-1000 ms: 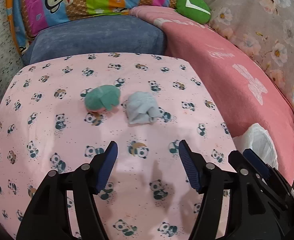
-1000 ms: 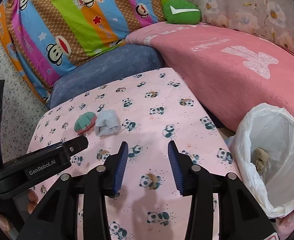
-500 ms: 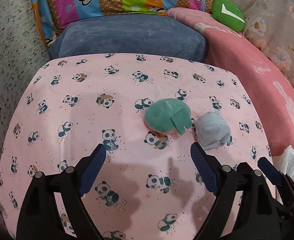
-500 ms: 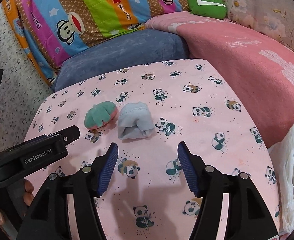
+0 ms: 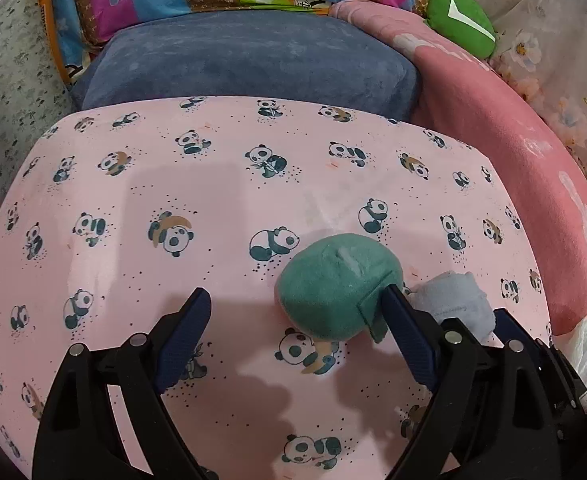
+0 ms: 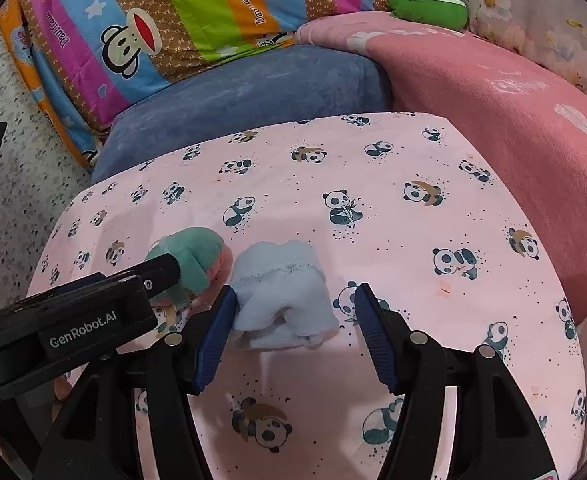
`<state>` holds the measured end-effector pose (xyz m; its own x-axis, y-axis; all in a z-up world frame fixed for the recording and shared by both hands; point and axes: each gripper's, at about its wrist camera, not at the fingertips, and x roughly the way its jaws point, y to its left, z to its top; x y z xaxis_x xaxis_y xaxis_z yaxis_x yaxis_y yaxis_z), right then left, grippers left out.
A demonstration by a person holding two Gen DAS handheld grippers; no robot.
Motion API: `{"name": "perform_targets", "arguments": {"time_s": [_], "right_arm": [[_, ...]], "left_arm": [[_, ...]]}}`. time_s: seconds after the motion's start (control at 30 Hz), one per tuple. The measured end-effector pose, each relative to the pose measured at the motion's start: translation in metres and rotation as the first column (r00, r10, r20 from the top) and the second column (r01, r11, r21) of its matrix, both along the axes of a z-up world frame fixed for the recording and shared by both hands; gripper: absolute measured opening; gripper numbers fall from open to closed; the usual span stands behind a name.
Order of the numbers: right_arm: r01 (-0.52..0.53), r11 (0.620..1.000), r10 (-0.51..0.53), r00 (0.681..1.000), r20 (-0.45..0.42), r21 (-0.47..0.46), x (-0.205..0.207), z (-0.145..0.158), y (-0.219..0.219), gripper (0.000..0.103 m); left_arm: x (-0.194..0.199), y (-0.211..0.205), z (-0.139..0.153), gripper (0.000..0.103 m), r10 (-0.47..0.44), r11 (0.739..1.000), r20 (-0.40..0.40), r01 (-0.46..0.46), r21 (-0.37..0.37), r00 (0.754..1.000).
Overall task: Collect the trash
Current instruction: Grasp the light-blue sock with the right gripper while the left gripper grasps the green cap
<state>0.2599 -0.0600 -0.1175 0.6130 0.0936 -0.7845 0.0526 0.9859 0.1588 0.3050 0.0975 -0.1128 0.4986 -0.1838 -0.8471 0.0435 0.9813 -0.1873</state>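
Left tool (image 5: 293, 304): jaws spread wide, nothing gripped. Its right blue finger pad (image 5: 407, 332) touches the right side of the rounded teal-green fabric wad (image 5: 335, 284), which sits low and right of centre in the left wrist view; the left pad stands well clear on bare cloth.

Right tool (image 6: 293, 304): jaws also wide apart, holding nothing. The crumpled pale blue-grey fabric wad (image 6: 283, 294) lies between its fingers at centre of the right wrist view, the left pad (image 6: 215, 332) against the wad's left edge, the right pad apart from it.

Both wads rest on the bench covered in pink panda-print cloth (image 6: 393, 216), just beside each other, teal one to the left; whether they touch is unclear. In the right wrist view the left tool's black body fills lower left, its tip at the teal wad.

Background, upper frame: blue-grey plush cushion (image 5: 249, 60), striped cartoon-monkey quilt (image 6: 197, 12), pink fleece blanket (image 6: 493, 104) at right, green plush pillow (image 5: 459, 22) upper right. White plastic bag edge (image 5: 579, 344) at lower right of the left view.
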Motion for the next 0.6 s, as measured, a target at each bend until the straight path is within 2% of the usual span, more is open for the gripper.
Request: {"name": "perform_targets", "arguments": {"time_s": [0.2, 0.3, 0.33, 0.4, 0.47, 0.5, 0.6], "right_arm": [[-0.012, 1.0, 0.013, 1.0, -0.013, 0.02, 0.008, -0.015, 0.002, 0.06], [-0.023, 1.0, 0.023, 1.0, -0.013, 0.022, 0.008, -0.02, 0.005, 0.056], [-0.024, 1.0, 0.024, 1.0, -0.007, 0.02, 0.008, -0.02, 0.006, 0.055], [-0.03, 0.999, 0.03, 1.0, -0.003, 0.026, 0.008, -0.02, 0.007, 0.042], [-0.028, 0.999, 0.028, 1.0, -0.006, 0.034, 0.008, -0.019, 0.006, 0.037], [-0.024, 0.999, 0.024, 1.0, -0.007, 0.036, 0.008, -0.018, 0.006, 0.034], [-0.021, 0.999, 0.022, 1.0, -0.008, 0.039, 0.005, -0.014, 0.006, 0.029]], "left_arm": [[0.009, -0.003, -0.01, 0.084, -0.012, 0.998, -0.016, 0.011, -0.059, 1.0], [0.011, -0.004, -0.015, 0.081, -0.016, 0.996, -0.028, 0.014, -0.086, 0.999], [0.011, -0.005, -0.015, 0.078, -0.017, 0.997, -0.023, 0.015, -0.081, 1.0], [0.01, -0.008, -0.014, 0.067, -0.033, 0.996, -0.014, 0.031, -0.081, 0.999], [0.011, -0.009, -0.013, 0.048, -0.046, 0.994, -0.018, 0.044, -0.099, 0.999], [0.011, -0.009, -0.012, 0.043, -0.056, 0.992, -0.021, 0.054, -0.117, 0.998], [0.007, -0.012, -0.007, 0.041, -0.056, 0.993, -0.014, 0.054, -0.104, 0.998]]}}
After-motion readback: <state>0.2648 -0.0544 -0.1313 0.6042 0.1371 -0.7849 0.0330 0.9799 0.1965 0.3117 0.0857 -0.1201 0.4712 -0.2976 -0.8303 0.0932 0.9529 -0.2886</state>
